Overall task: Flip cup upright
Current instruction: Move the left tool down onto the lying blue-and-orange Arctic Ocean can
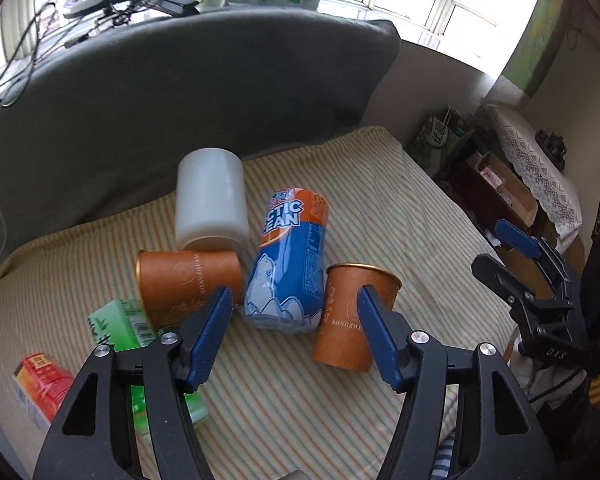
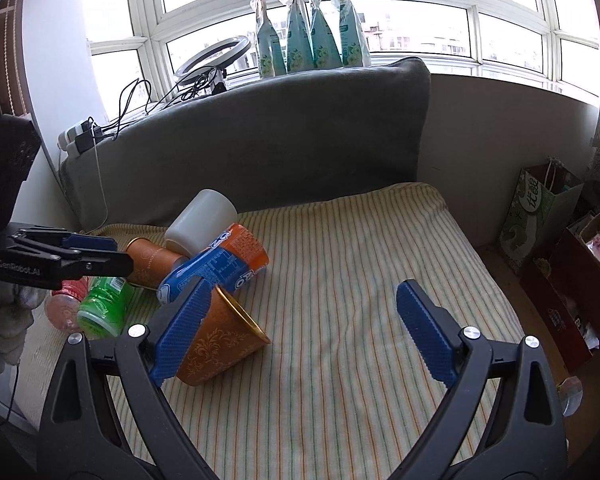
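Orange cup [image 2: 224,344] lies tilted on the striped cushion [image 2: 360,264], not upright yet.
Your left gripper [image 1: 296,312] and right gripper [image 2: 300,320] both gape, holding nothing; grasp and flip remain. Second cup [image 1: 188,284] also down.
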Motion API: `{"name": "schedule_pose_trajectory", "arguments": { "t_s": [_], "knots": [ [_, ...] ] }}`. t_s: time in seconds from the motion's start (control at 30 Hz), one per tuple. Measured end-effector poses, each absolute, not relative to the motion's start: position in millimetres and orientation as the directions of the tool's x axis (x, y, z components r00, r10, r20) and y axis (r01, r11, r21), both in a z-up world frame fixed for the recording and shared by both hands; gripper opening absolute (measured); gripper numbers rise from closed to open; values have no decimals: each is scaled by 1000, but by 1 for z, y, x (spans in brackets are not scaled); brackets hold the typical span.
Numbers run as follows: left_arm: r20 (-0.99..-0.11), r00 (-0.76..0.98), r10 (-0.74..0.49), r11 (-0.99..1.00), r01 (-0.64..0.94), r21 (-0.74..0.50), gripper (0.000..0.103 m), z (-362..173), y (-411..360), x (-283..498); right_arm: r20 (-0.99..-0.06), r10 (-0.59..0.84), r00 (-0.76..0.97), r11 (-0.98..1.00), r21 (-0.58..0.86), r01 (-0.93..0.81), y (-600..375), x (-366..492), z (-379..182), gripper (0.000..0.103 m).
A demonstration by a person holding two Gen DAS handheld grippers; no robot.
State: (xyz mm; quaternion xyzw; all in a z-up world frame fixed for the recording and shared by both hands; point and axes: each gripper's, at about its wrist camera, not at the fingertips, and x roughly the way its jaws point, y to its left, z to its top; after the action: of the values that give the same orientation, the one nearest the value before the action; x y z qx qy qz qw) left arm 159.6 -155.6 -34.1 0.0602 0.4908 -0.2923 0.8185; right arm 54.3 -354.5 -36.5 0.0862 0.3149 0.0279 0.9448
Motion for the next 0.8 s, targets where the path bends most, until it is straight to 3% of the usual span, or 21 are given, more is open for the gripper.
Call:
{"name": "schedule_pose_trajectory", "arguments": {
  "t_s": [0.4, 0.8],
  "knots": [
    [-919, 149, -365, 792, 568, -222, 62, -70, -213, 211, -595, 73, 801, 973, 219, 74, -395, 49, -51, 96],
    [-970, 125, -207, 790, 607, -90, 62, -95, -236, 227, -603, 72, 794, 959, 261, 111, -414, 47, -65, 96]
  ]
}}
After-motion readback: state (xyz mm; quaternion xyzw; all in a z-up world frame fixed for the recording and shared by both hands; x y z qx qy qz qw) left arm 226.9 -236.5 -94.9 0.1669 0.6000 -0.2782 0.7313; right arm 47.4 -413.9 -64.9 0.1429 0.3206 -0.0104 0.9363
